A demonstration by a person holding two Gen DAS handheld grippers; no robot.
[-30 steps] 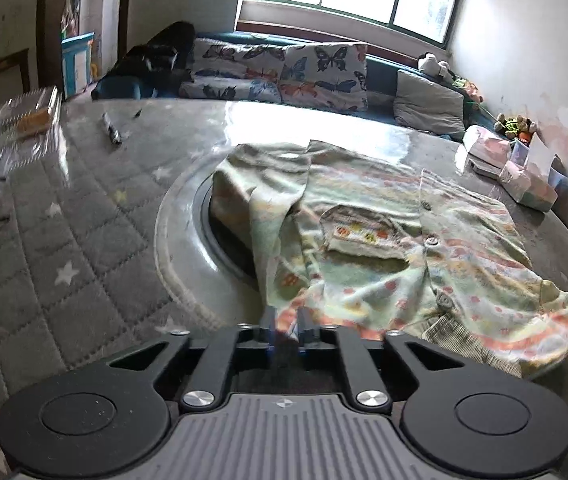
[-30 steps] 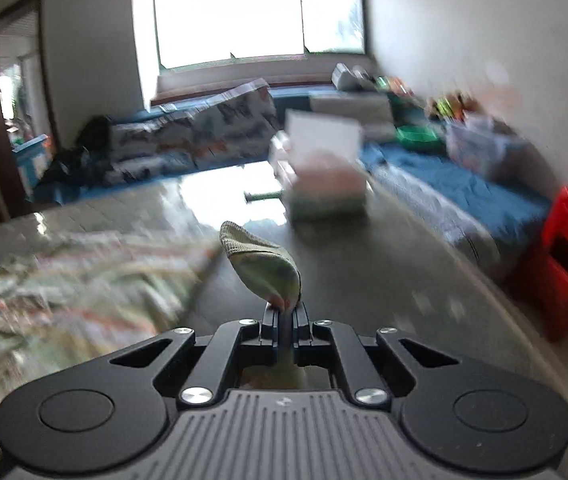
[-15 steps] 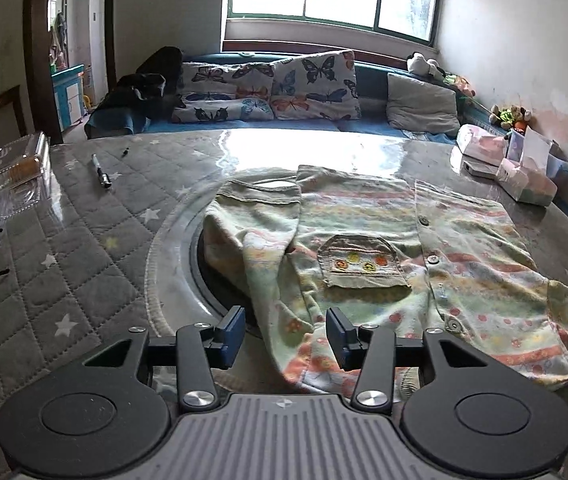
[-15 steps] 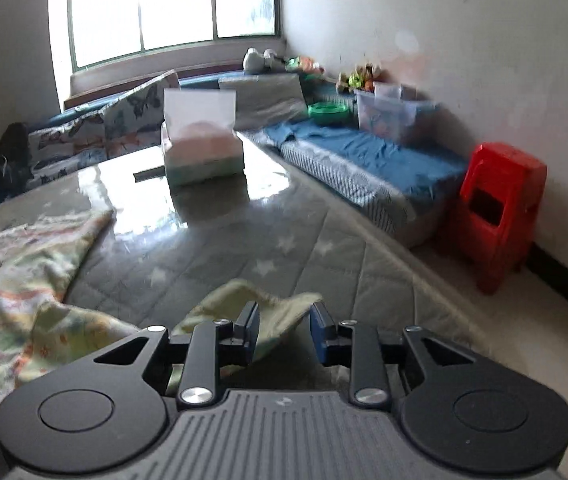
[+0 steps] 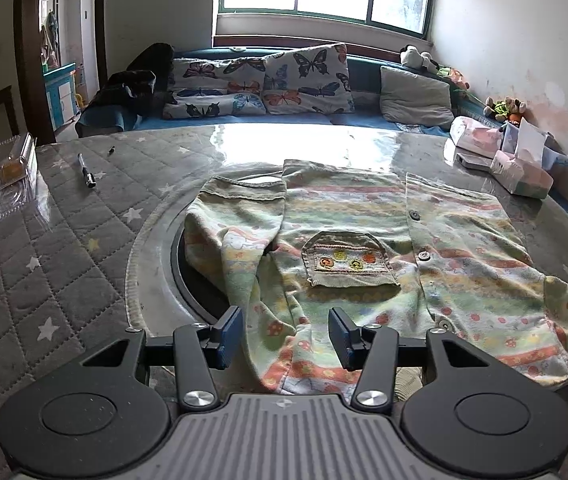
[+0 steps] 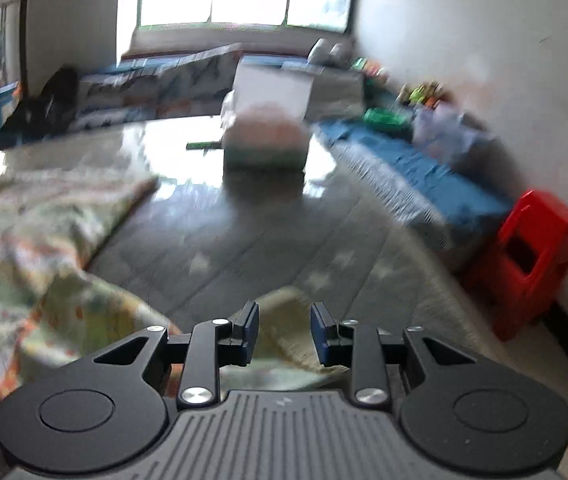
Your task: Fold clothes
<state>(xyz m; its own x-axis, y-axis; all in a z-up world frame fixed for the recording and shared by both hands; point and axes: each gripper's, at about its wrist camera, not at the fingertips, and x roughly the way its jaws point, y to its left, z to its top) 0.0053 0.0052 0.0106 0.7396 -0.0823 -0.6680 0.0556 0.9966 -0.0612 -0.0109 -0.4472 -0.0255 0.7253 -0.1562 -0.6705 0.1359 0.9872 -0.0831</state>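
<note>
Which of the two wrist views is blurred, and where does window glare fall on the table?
Left wrist view: sharp, glare on the table beyond the shirt. Right wrist view: motion-blurred, smearing the tissue box and shirt; glare beside the box.

Both the left claw (image 5: 285, 332) and right claw (image 6: 284, 334) have apparently released the shirt (image 5: 363, 248).

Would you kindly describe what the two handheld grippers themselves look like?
The left gripper and the right gripper look alike: matte black linkage arms with silver screw heads, two round black discs at the sides, and a grey ribbed body bearing a small star-like mark. The fingers carry blue pads. No cables, sleeves or hands are visible.
</note>
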